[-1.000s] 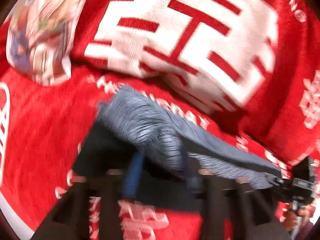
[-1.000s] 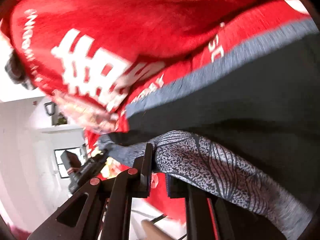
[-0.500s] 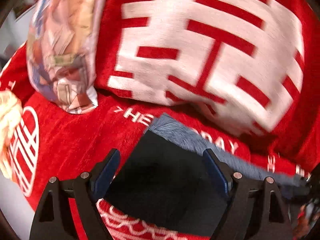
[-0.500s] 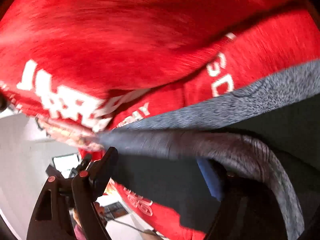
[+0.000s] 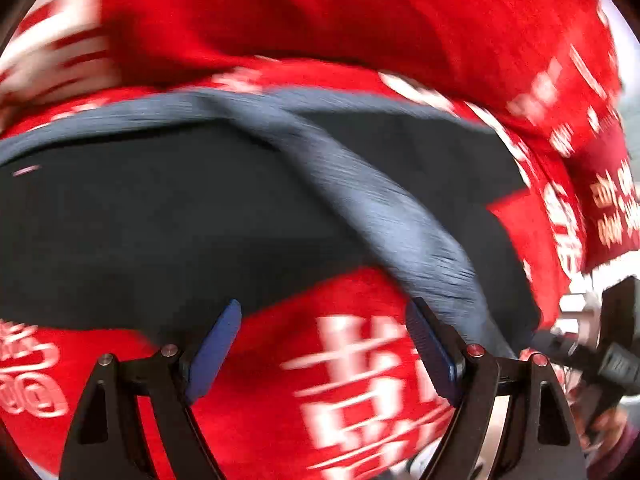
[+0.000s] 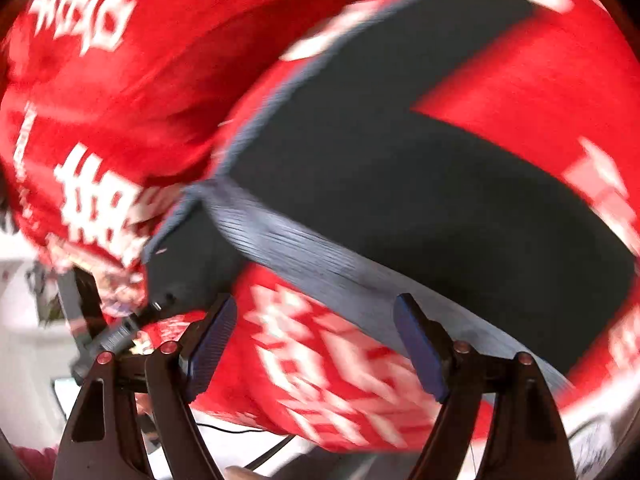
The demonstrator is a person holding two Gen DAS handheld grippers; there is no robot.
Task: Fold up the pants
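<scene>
Dark pants (image 5: 168, 216) w/ grey waistband (image 5: 400, 216) lie on the red blanket (image 5: 360, 20). Left gripper (image 5: 324, 344) and right gripper (image 6: 312, 340) both spread wide w/ nothing between the pads, over blanket just beside the pants.

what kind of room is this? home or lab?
Probably a home, likely a bedroom, though blur limits certainty. Dark pants with a grey waistband lie on a plush red blanket printed with white characters, which looks like bedding. A white wall shows past its edge.
</scene>
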